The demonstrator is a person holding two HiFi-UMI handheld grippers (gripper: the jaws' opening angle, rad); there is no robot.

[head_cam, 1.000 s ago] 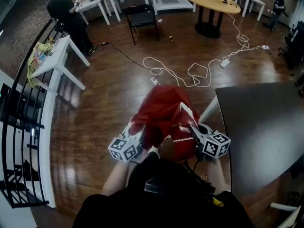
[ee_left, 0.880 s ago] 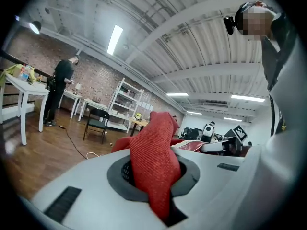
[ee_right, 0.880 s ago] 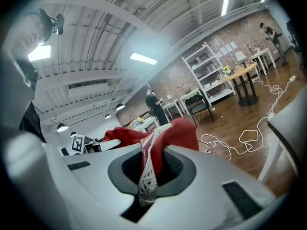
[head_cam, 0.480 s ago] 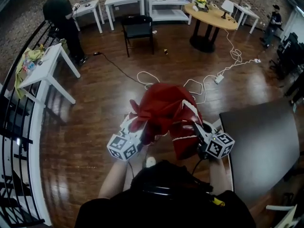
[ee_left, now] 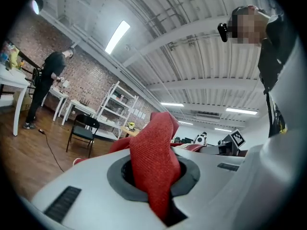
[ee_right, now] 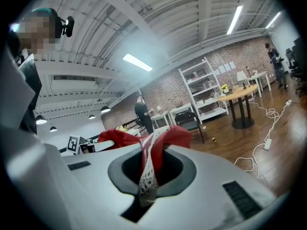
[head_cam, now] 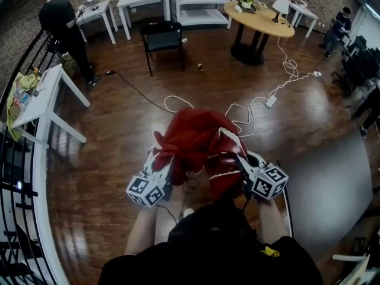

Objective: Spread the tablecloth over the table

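Fingers [ee_left: 86, 186] of L gripper [head_cam: 161, 162] & R gripper [head_cam: 238, 161] pinch bunched red tablecloth [head_cam: 196, 136].

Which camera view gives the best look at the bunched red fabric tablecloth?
The head view: it shows the whole red fabric tablecloth bunched up between the left gripper and right gripper. The left gripper view shows only a red fold pinched in its jaws; the right gripper view, a white-trimmed fold.

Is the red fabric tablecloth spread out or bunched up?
Bunched up: the red tablecloth hangs crumpled between left gripper and right gripper.
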